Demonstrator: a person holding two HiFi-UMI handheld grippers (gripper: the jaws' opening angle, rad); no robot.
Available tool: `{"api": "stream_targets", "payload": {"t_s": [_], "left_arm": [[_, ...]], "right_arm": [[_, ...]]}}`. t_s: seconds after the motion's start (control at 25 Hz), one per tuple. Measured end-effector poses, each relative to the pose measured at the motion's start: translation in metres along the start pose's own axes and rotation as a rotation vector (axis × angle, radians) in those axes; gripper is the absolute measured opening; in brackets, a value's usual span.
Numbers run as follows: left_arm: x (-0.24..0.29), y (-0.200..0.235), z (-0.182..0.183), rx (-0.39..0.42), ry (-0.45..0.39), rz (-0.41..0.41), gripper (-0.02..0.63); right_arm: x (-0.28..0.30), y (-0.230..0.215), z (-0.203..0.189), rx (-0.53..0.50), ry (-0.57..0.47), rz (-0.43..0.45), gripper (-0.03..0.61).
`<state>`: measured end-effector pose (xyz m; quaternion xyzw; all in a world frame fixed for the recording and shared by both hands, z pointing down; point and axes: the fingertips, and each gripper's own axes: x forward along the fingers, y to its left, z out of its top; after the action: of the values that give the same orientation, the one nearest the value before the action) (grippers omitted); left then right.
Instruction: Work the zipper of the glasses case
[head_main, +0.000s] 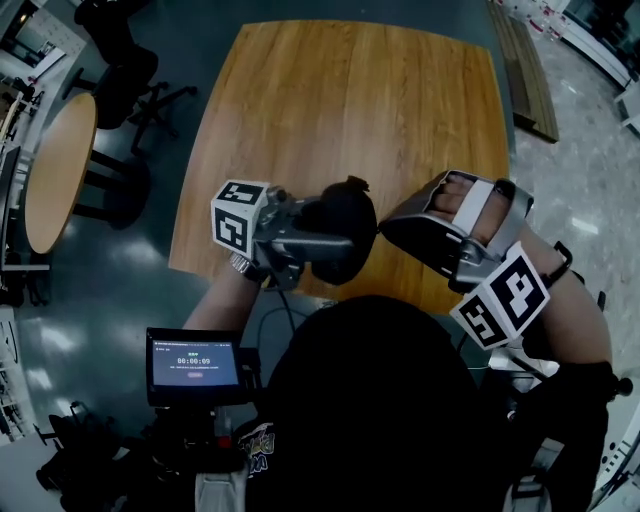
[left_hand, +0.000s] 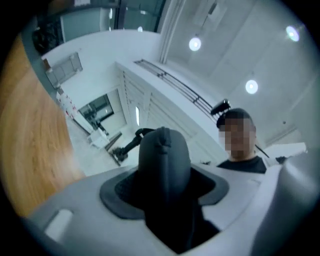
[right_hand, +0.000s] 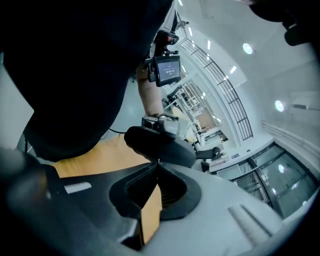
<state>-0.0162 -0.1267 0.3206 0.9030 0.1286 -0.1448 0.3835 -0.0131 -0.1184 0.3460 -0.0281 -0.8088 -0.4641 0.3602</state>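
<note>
My left gripper (head_main: 318, 240) is shut on the black glasses case (head_main: 350, 215) and holds it above the near edge of the wooden table (head_main: 350, 110). In the left gripper view the case (left_hand: 164, 160) stands up between the wide-set jaws of the left gripper (left_hand: 165, 200), with its rounded end pointing away. My right gripper (head_main: 392, 228) comes in from the right, its tips against the case's side. In the right gripper view the right gripper (right_hand: 158, 165) is shut at the edge of the case (right_hand: 160, 145), on what looks like the small zipper pull.
A round wooden table (head_main: 55, 170) and a dark office chair (head_main: 120, 70) stand to the left on the dark floor. A small lit screen (head_main: 195, 365) hangs in front of the person's chest. A wooden bench (head_main: 525, 70) lies at the far right.
</note>
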Motion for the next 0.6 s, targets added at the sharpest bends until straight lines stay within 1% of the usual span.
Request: {"api": "stream_targets", "payload": {"t_s": [0.04, 0.12, 0.16, 0.2, 0.28, 0.36, 0.44, 0.48, 0.52, 0.6], "left_arm": [[-0.007, 0.004, 0.018, -0.004, -0.122, 0.01, 0.258], [-0.034, 0.02, 0.058, -0.057, -0.425, 0.046, 0.258], [-0.05, 0.03, 0.076, -0.091, -0.58, 0.078, 0.258], [-0.064, 0.038, 0.088, -0.116, -0.707, 0.121, 0.258], [-0.084, 0.05, 0.099, -0.128, -0.891, 0.251, 0.258], [-0.105, 0.057, 0.101, -0.124, -1.063, 0.408, 0.258], [-0.121, 0.058, 0.099, -0.105, -1.202, 0.522, 0.258], [-0.124, 0.057, 0.096, -0.09, -1.243, 0.563, 0.258], [-0.125, 0.057, 0.093, -0.078, -1.26, 0.594, 0.258], [-0.121, 0.059, 0.087, -0.075, -1.252, 0.616, 0.258]], "right_arm": [[0.007, 0.003, -0.001, 0.036, -0.002, -0.021, 0.003], [0.024, 0.012, -0.001, 0.122, -0.015, -0.052, 0.003], [0.033, 0.017, -0.001, 0.177, -0.022, -0.075, 0.003], [0.041, 0.019, -0.002, 0.239, -0.026, -0.105, 0.003], [0.052, 0.015, -0.007, 0.386, -0.034, -0.172, 0.003], [0.059, 0.007, -0.01, 0.571, -0.069, -0.238, 0.003], [0.064, 0.001, -0.008, 0.738, -0.115, -0.299, 0.003], [0.066, 0.001, -0.008, 0.8, -0.125, -0.329, 0.003], [0.068, 0.003, -0.01, 0.846, -0.124, -0.351, 0.002], [0.07, 0.011, -0.014, 0.899, -0.109, -0.369, 0.002]]}}
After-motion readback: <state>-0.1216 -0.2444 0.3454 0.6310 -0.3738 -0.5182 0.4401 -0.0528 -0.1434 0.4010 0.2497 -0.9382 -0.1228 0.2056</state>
